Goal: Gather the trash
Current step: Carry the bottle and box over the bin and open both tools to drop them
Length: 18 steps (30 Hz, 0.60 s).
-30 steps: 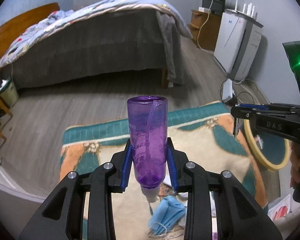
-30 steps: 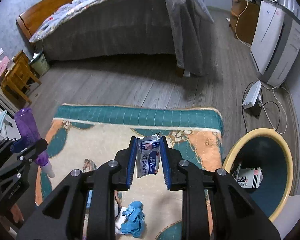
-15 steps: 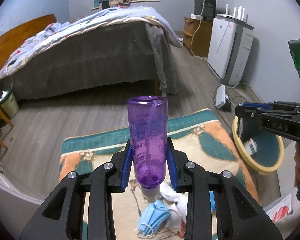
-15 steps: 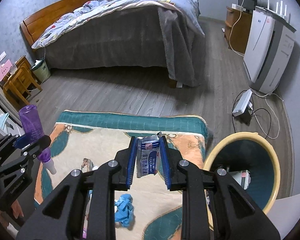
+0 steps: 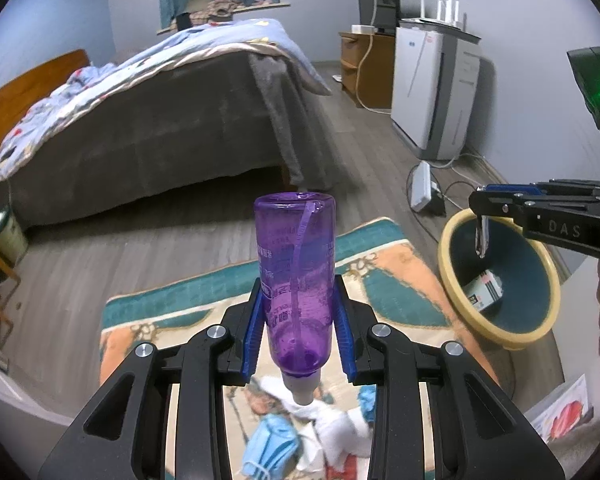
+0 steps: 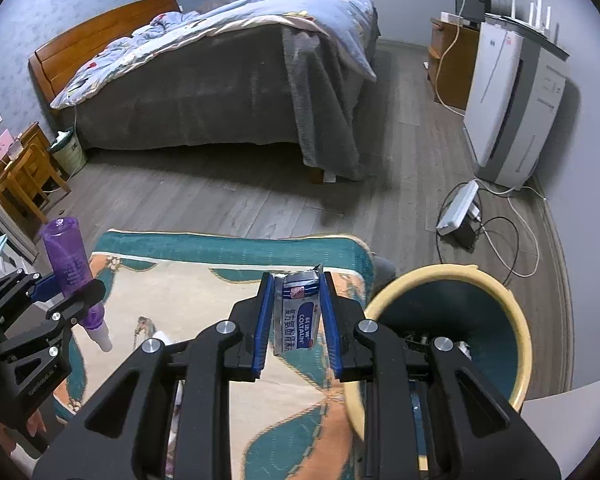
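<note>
My left gripper (image 5: 298, 332) is shut on a purple plastic bottle (image 5: 295, 276), held cap down above the rug; it also shows in the right wrist view (image 6: 70, 264). My right gripper (image 6: 296, 320) is shut on a small white and blue medicine packet (image 6: 298, 312). In the left wrist view the right gripper (image 5: 500, 204) holds the packet (image 5: 482, 238) over the near rim of the yellow bin (image 5: 452, 280). The bin (image 6: 516, 320) has a teal inside and holds a small box (image 5: 484, 292). A blue face mask (image 5: 270, 446) and white tissues (image 5: 332, 424) lie on the rug below.
A patterned teal and orange rug (image 6: 188, 280) covers the wood floor. A bed (image 6: 220, 80) stands behind it. A white air purifier (image 6: 508, 108), a power strip with cables (image 6: 458, 208) and a wooden cabinet (image 6: 448, 64) are at the right. A small wooden chair (image 6: 24, 176) is at the left.
Both grippers have risen and moved right toward the bin, each keeping its hold. The right gripper with the packet now hangs over the bin's rim.
</note>
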{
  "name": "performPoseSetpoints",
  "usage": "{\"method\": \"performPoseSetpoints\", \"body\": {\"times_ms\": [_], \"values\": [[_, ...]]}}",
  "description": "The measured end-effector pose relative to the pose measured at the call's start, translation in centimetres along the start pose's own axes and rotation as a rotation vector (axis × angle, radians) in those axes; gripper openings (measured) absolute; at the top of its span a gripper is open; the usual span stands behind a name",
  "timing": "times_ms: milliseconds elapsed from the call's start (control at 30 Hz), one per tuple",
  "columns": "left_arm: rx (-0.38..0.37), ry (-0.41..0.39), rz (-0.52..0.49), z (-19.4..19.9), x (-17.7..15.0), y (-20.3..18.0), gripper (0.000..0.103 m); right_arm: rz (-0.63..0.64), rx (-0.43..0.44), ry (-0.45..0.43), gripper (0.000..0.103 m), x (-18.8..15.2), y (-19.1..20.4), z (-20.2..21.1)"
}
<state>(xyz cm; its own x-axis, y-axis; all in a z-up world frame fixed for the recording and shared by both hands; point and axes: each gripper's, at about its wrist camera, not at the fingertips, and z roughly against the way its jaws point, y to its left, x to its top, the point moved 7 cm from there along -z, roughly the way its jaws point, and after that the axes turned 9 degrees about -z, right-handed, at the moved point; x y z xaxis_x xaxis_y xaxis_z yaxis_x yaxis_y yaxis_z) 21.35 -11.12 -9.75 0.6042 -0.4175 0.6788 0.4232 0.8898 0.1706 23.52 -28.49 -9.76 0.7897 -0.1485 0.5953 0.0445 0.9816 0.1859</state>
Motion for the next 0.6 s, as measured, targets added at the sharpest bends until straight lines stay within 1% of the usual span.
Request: {"method": "performPoseSetpoints", "body": {"times_ms": [300, 467, 600], "values": [[-0.033, -0.016, -0.042, -0.4, 1.3, -3.2, 0.033, -0.044, -0.018, -0.022, 0.023, 0.5, -3.5, 1.2], [-0.047, -0.022, -0.070, -0.7, 1.7, -5.0, 0.033, -0.035, -0.060, -0.044, 0.023, 0.7, -5.3, 2.0], [-0.058, -0.024, -0.093, -0.8, 1.8, -6.2, 0.033, -0.041, -0.076, -0.056, 0.023, 0.8, -6.5, 2.4]]}}
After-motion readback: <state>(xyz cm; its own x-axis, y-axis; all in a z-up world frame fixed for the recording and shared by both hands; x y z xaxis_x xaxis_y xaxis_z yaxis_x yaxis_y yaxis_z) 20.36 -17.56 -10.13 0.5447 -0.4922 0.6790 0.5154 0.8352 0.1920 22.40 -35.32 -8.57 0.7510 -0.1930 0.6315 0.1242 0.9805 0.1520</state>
